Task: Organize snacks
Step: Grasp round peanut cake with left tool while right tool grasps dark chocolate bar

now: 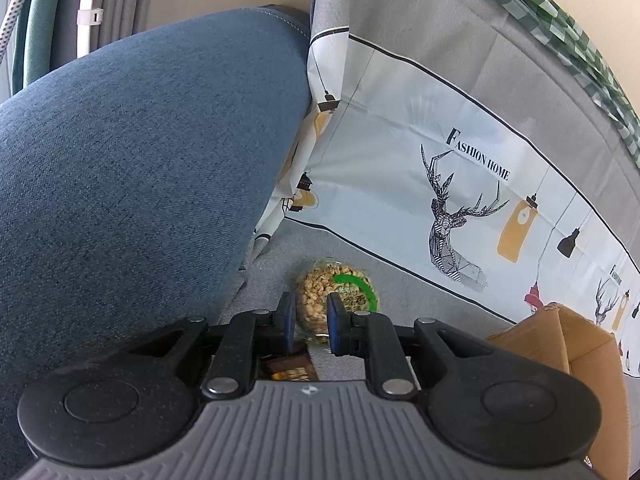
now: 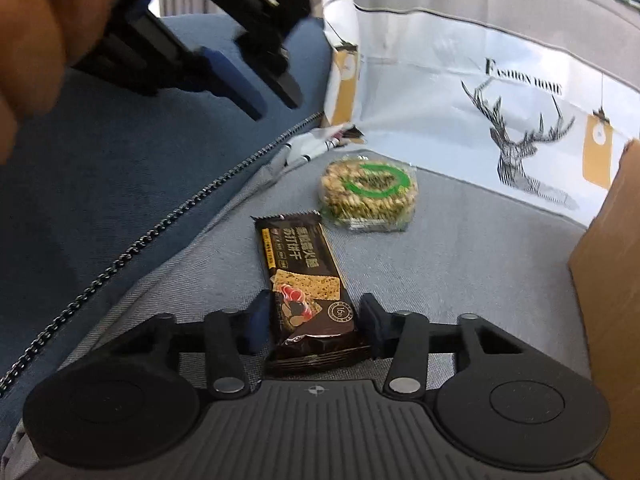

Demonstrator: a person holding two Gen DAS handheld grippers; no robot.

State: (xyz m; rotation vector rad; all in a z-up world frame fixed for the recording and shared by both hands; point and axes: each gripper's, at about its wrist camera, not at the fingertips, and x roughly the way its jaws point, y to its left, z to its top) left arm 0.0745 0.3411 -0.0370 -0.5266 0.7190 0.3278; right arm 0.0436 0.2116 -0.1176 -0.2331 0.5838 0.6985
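A: Where do the snacks lie? 
B: The dark cracker bar [image 2: 306,280] lies flat on the grey cloth surface [image 2: 460,248], its near end between the jaws of the right gripper [image 2: 312,322]. The round puffed-grain cake [image 2: 368,196], in clear wrap with a green ring, lies just beyond it, apart from it.

A: State of the tools? 
B: The right jaws stand part open astride the bar; whether the pads press its sides cannot be told. The left gripper [image 1: 311,320] is all but closed and holds nothing; the cake shows beyond its tips.

A: Progress? 
B: Early, by appearance. Both snacks are still loose on the cloth; neither is in the cardboard box [image 2: 612,280] at the right, the likely destination. Its inside is hidden.
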